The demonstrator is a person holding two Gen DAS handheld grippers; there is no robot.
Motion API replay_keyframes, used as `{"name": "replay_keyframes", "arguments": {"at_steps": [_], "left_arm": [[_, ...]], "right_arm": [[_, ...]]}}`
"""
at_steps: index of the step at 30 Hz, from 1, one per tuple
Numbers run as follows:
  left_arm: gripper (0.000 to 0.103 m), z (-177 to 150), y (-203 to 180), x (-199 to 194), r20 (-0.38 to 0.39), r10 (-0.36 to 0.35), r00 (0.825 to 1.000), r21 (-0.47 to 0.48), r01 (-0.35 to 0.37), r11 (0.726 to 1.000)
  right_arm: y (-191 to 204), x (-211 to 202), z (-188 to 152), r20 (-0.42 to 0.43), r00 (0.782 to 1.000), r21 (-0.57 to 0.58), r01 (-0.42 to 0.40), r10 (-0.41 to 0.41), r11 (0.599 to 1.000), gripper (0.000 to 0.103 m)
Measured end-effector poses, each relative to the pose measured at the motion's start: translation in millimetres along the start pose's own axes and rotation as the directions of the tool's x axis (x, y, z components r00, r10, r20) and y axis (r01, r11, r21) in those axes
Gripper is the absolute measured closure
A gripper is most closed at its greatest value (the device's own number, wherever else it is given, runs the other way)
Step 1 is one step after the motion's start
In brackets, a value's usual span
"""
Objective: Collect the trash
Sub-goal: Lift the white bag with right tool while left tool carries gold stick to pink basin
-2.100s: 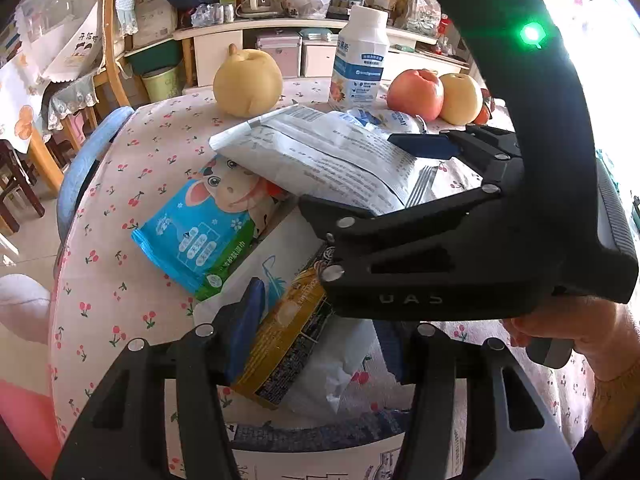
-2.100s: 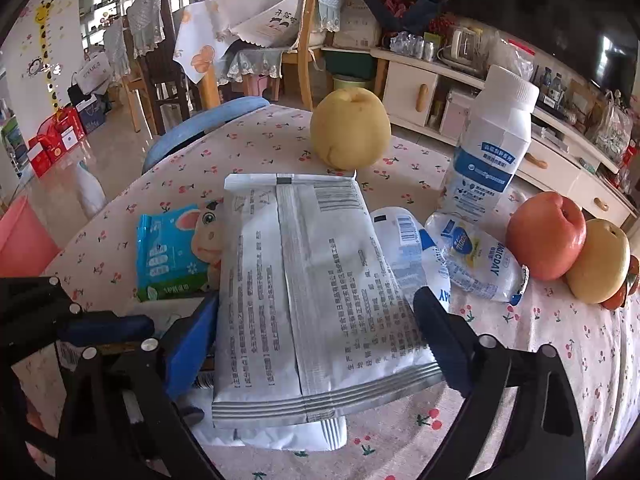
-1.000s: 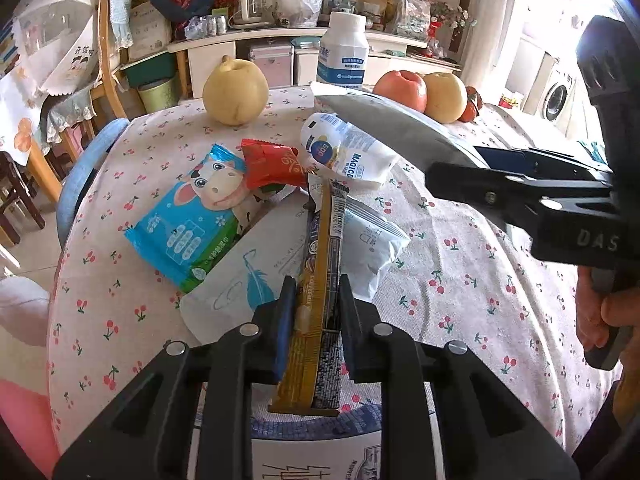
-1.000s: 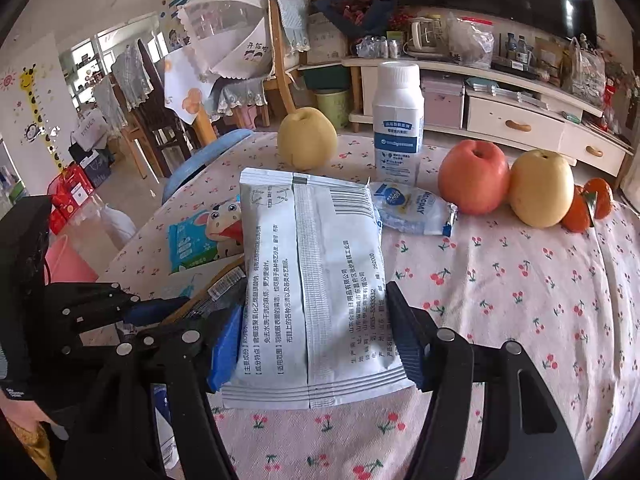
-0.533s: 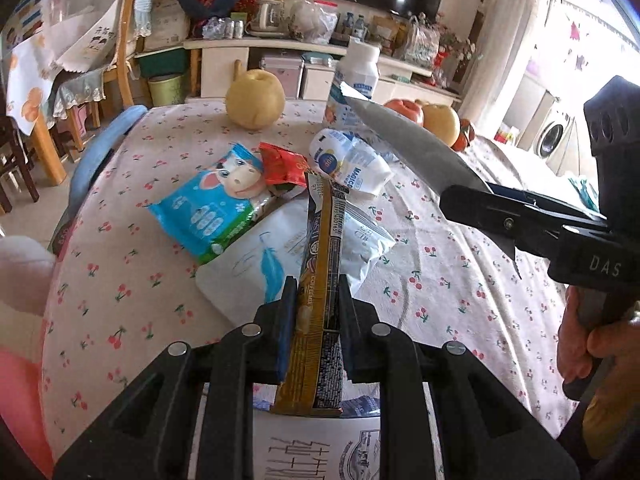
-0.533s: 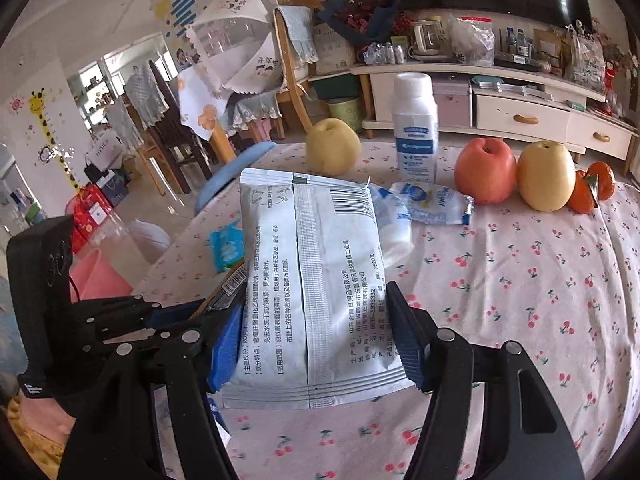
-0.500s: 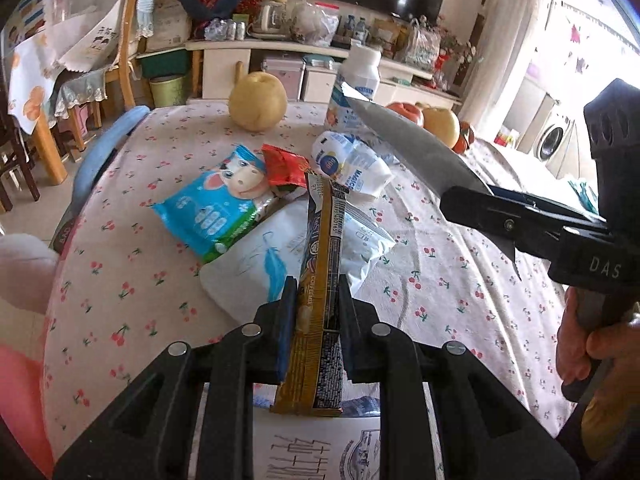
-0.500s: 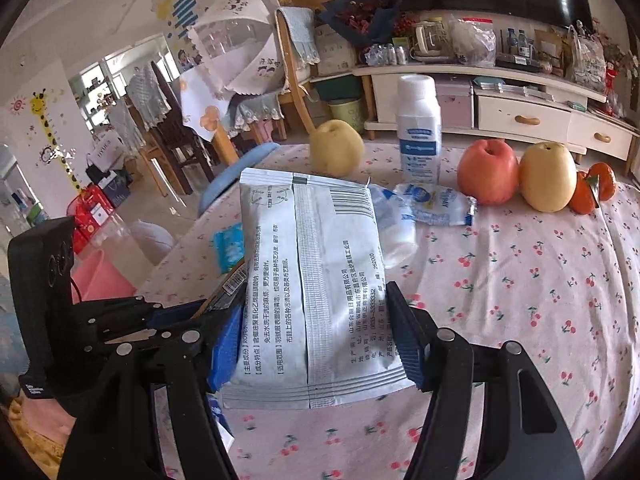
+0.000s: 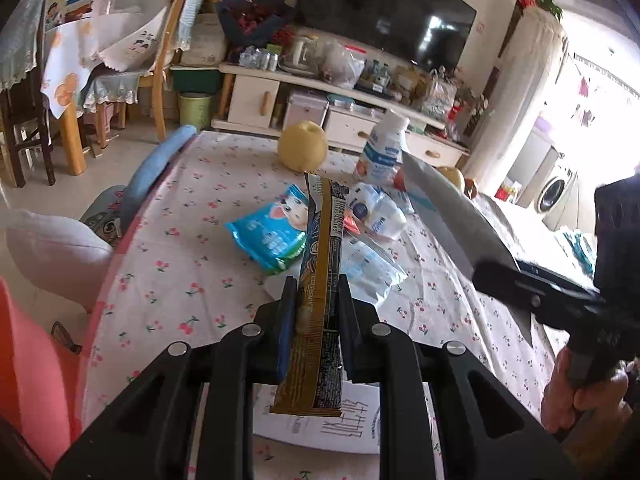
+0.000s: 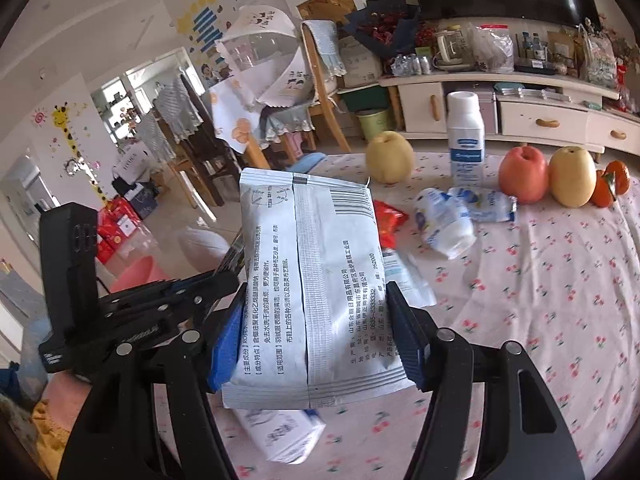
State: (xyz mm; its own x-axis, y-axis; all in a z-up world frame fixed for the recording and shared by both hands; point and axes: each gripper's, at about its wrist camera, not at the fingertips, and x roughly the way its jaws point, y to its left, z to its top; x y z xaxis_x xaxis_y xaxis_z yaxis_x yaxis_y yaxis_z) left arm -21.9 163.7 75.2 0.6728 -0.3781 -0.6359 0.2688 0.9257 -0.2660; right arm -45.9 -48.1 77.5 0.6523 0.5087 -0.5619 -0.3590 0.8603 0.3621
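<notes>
My left gripper [image 9: 314, 294] is shut on a gold coffee-mix sachet [image 9: 320, 240], held upright above the cherry-print tablecloth [image 9: 180, 260]. My right gripper [image 10: 316, 312] is shut on a large grey-white packet [image 10: 308, 260] and holds it off the table; in the left wrist view that packet [image 9: 452, 208] shows edge-on at the right. Still lying on the cloth are a blue wet-wipe pack [image 9: 272, 232], a red wrapper [image 10: 386, 220], white pouches [image 10: 444, 224] and a flat clear packet [image 9: 368, 268].
A pear [image 9: 303, 151], a white bottle [image 10: 466, 140], an apple [image 10: 522, 180], another pear [image 10: 570, 176] and oranges [image 10: 612, 182] stand along the far side. A pink bin [image 9: 24, 360] sits on the floor at the left, beside a blue chair [image 9: 156, 168].
Both grippers have risen and drawn back from the table, each keeping its packet. The left one has rolled a little, and more of the room shows.
</notes>
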Motion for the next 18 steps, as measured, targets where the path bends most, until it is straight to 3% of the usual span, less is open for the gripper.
{"name": "replay_keyframes", "arguments": {"at_steps": [9,18], "left_arm": [[0.082,3,25,-32,0.075,0.005,0.997,-0.061,0.000,0.998],[0.082,3,63,-68,0.142,0.035,0.989,-0.151,-0.013,0.988]], "right_arm": [[30,-5,-2,0.006,0.997,0.027,-0.073,0.072,0.997,0.037],[91,8,-2,-0.013,0.987,0.001,-0.162,0.162,0.987,0.037]]}}
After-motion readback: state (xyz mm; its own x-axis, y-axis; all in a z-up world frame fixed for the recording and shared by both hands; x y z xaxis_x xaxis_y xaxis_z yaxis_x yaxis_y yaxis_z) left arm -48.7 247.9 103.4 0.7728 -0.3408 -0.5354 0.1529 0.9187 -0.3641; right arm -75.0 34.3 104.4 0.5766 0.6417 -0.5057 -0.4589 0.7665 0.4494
